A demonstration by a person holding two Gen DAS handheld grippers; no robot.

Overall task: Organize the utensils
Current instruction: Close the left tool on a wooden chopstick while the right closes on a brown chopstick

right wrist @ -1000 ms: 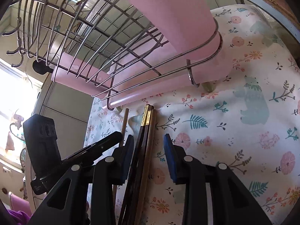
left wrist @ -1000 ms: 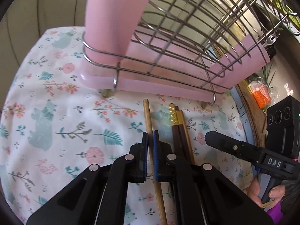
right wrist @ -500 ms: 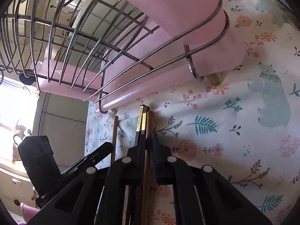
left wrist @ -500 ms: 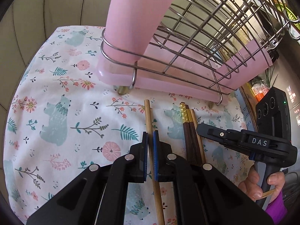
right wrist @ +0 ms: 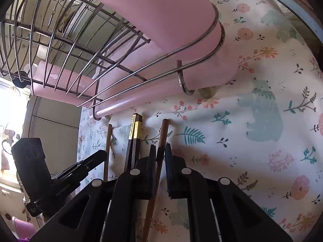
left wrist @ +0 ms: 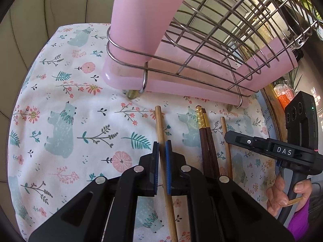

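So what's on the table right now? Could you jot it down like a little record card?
Surface: cloth printed with flowers and bears
Rack: wire rack on a pink tray, just beyond the chopstick ends
Left tool: closed on a light wooden chopstick
Right tool: closed on another wooden chopstick
Between the two: dark gold-tipped pair, lying on the cloth, not gripped
Layout: all the chopsticks lie side by side, pointing toward the rack
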